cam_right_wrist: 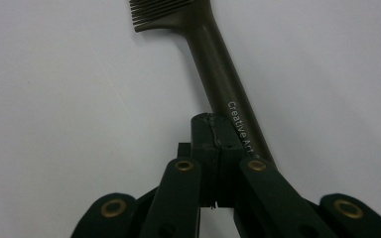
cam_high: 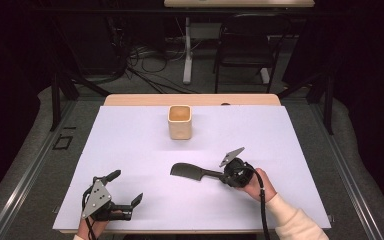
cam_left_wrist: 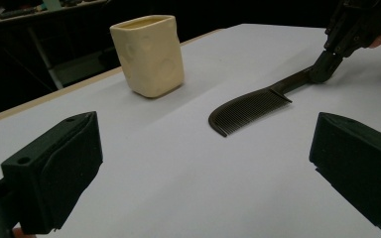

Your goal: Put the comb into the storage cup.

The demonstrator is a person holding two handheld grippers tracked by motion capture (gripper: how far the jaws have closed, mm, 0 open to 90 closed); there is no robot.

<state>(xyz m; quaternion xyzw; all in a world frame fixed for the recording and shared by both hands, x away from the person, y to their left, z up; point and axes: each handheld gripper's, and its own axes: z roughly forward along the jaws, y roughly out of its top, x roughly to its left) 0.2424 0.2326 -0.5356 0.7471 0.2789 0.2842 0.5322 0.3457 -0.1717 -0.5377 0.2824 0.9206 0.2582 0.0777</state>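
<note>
At the near left corner of the tabletop (cam_high: 130, 140), the left gripper (cam_high: 125, 187) rests low on the white surface, held by a hand (cam_high: 91, 227) that comes in over the near edge. Its grey three-cornered plate faces up and its body points toward the right edge. The two black jaws stand wide apart with nothing between them; in the left gripper view the bare white sheet runs between them.

Toward the far edge, about midway across, stands a cream cup (cam_high: 180, 122), upright and open at the top, well apart from both grippers.

Right of the middle and nearer the near edge lies the dark comb (cam_high: 187, 172), flat on the sheet, its toothed head toward the left edge and its handle running right. The right gripper (cam_high: 221, 175) meets that handle's end: its jaws are drawn together, and in the right gripper view they sit closed against the handle just beside the white lettering. Whether they actually pinch the handle or only lie on it I cannot tell. The right hand (cam_high: 257, 186) grips the tool from behind, with a cream sleeve (cam_high: 297, 222) reaching in from the near right corner and a black cable trailing back along it.

The white sheet covers a pale wooden table. Beyond the far edge are a dark folding chair (cam_high: 245, 42), a white table leg (cam_high: 187, 50), loose cables on a grey floor, and black curtains at both sides.
</note>
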